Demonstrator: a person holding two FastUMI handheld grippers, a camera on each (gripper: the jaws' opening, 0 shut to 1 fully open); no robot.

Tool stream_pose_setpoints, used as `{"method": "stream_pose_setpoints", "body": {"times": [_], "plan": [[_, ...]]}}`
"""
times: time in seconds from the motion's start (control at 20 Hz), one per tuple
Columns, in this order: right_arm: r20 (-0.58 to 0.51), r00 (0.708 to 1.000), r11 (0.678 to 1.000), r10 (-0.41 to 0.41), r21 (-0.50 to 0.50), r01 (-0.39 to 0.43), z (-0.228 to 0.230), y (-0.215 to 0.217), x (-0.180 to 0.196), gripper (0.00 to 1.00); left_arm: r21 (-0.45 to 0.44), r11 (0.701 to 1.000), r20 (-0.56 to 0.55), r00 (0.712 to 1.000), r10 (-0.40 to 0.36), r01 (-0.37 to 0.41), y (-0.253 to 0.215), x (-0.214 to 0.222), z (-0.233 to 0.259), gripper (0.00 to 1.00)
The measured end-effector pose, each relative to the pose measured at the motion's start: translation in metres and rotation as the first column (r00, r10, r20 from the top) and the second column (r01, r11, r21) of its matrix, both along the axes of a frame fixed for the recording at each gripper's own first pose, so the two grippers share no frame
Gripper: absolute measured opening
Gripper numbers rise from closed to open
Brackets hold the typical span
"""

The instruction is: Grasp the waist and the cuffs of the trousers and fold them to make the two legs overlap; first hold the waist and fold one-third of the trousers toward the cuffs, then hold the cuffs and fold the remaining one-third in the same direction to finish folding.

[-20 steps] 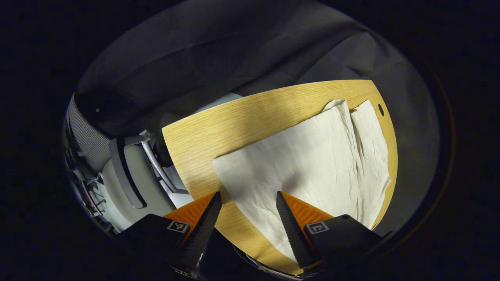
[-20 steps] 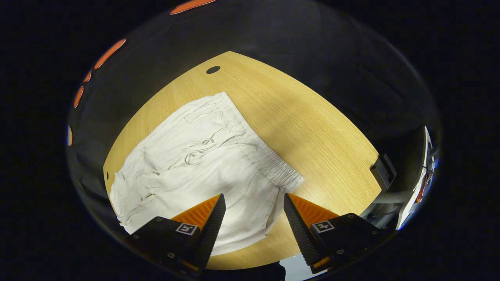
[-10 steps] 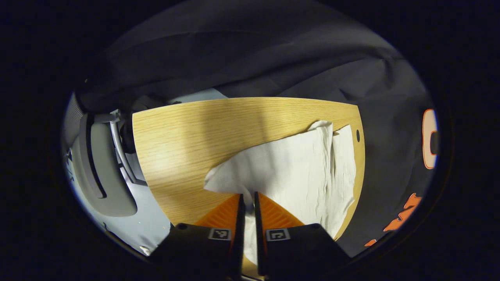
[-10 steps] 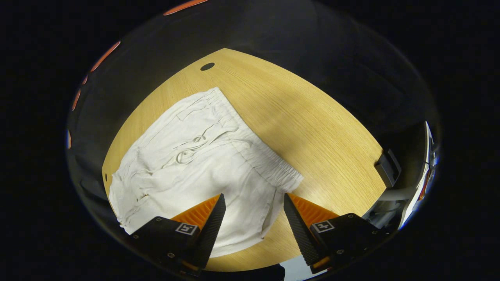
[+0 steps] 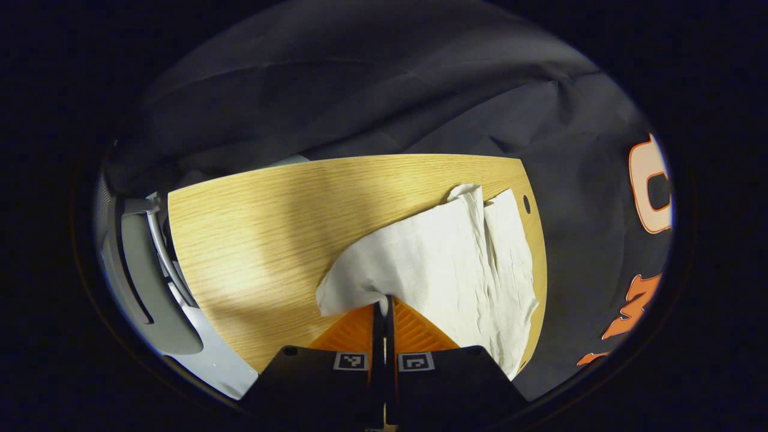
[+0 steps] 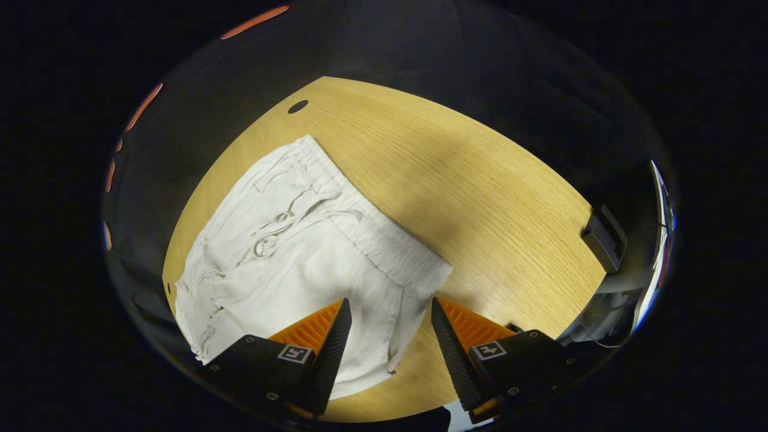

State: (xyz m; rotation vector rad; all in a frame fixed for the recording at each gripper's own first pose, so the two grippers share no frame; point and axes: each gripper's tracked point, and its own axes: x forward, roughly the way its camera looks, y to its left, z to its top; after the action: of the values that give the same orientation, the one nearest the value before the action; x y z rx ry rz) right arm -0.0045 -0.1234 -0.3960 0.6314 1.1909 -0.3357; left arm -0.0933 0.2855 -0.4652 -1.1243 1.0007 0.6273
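In the left gripper view, my left gripper point(image 5: 383, 307) has its jaws pinched together on a cuff corner of the white trousers point(image 5: 444, 264), which lie on the table point(image 5: 252, 240) ahead. In the right gripper view, my right gripper point(image 6: 389, 312) hangs spread wide above the trousers' waist point(image 6: 384, 246), the cloth lying between and beneath the jaws.

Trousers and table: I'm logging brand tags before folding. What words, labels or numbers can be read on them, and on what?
None can be read.
The trousers show no printed word or tag, only a drawstring at the waist.
The table bears no writing.
The square markers on the right gripper and the left gripper are coded patterns, not words.
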Motion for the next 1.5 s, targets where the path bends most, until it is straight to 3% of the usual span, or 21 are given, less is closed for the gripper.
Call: {"method": "stream_pose_setpoints", "body": {"times": [0.3, 0.45, 0.5, 0.6, 0.75, 1.05, 1.5], "plan": [[-0.006, 0.999, 0.999, -0.042, -0.015, 0.041, -0.009, -0.004, -0.006, 0.71, 0.050, 0.999, 0.009, 1.000, -0.014, 0.014, 0.006, 0.006, 0.025, 0.04], [-0.001, 0.995, 0.995, -0.095, 0.015, 0.095, -0.013, -0.001, 0.000, 0.52, 0.076, 0.996, 0.049, 0.997, -0.051, 0.047, 0.007, 0.022, 0.049, 0.04], [0.010, 0.992, 0.991, -0.128, 0.037, 0.127, -0.011, -0.001, 0.003, 0.27, 0.081, 0.995, 0.064, 0.996, -0.061, 0.056, 0.007, 0.028, 0.058, 0.04], [0.078, 0.985, 0.986, -0.155, 0.067, 0.150, -0.003, -0.003, 0.011, 0.08, 0.094, 0.993, 0.084, 0.994, -0.074, 0.066, 0.008, 0.035, 0.071, 0.04], [0.115, 0.979, 0.981, -0.171, 0.116, 0.158, 0.018, -0.008, 0.017, 0.03, 0.116, 0.989, 0.101, 0.989, -0.108, 0.096, 0.009, 0.048, 0.088, 0.05], [0.232, 0.962, 0.984, -0.143, 0.139, 0.113, 0.061, -0.007, 0.053, 0.03, 0.158, 0.972, 0.127, 0.973, -0.192, 0.172, 0.012, 0.089, 0.110, 0.04], [0.257, 0.954, 0.979, -0.151, 0.169, 0.110, 0.087, -0.001, 0.096, 0.03, 0.195, 0.924, 0.112, 0.928, -0.354, 0.329, 0.013, 0.154, 0.117, 0.04]]}}
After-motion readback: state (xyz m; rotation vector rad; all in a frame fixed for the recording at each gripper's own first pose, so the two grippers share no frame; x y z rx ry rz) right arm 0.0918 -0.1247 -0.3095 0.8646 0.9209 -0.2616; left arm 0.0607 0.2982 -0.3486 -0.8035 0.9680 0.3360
